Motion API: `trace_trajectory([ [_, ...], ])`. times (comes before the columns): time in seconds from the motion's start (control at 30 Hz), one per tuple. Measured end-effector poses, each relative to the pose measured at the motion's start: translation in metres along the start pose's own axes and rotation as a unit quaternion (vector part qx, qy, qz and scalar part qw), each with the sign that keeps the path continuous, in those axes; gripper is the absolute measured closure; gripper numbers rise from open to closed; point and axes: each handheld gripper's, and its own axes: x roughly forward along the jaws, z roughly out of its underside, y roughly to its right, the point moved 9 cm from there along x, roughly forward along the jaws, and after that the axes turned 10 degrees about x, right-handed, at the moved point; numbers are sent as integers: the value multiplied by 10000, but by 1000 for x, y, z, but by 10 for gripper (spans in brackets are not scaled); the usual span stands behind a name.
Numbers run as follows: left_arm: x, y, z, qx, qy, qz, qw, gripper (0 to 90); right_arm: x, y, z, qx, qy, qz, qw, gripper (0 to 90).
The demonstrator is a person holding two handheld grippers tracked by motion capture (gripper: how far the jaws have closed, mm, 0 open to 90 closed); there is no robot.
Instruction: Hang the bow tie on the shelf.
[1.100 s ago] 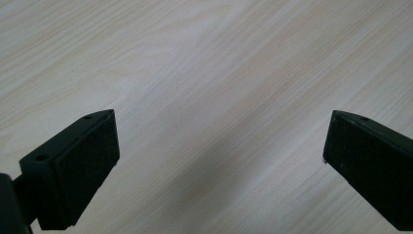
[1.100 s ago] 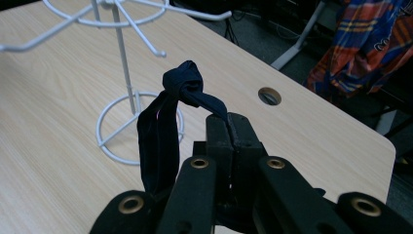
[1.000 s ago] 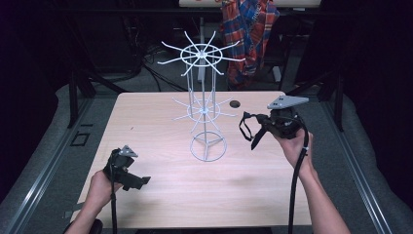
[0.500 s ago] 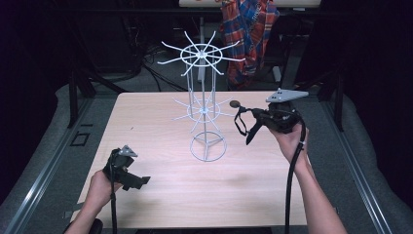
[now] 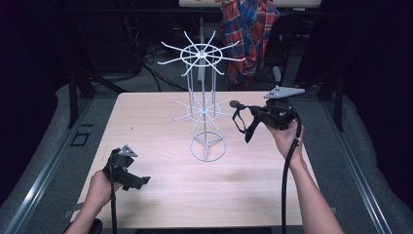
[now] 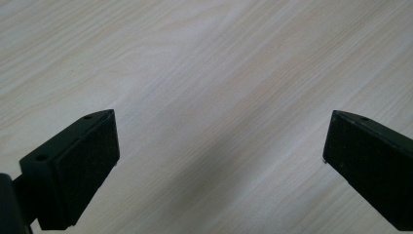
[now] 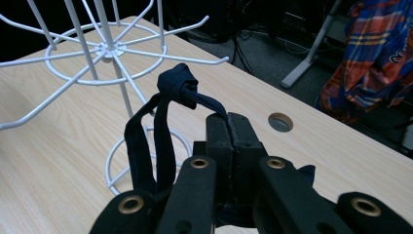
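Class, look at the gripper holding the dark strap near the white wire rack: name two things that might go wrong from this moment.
1. The right gripper pinches only a thin part of the knotted dark strap; the hanging loop might slip free.
2. The white wire rack is tall on a small ring base, and the left gripper sits open, away from it; a snag on a prong could tip it.

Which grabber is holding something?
The right gripper. Its jaws are shut on a dark blue strap beside the white rack. The left gripper is open, over bare table.
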Motion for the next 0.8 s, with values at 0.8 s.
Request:
trace_trajectory([
  [0.8, 1, 1, 0, 25, -28, -15, 10000, 0, 24, -8, 8, 100, -212, -139, 9996, 889],
])
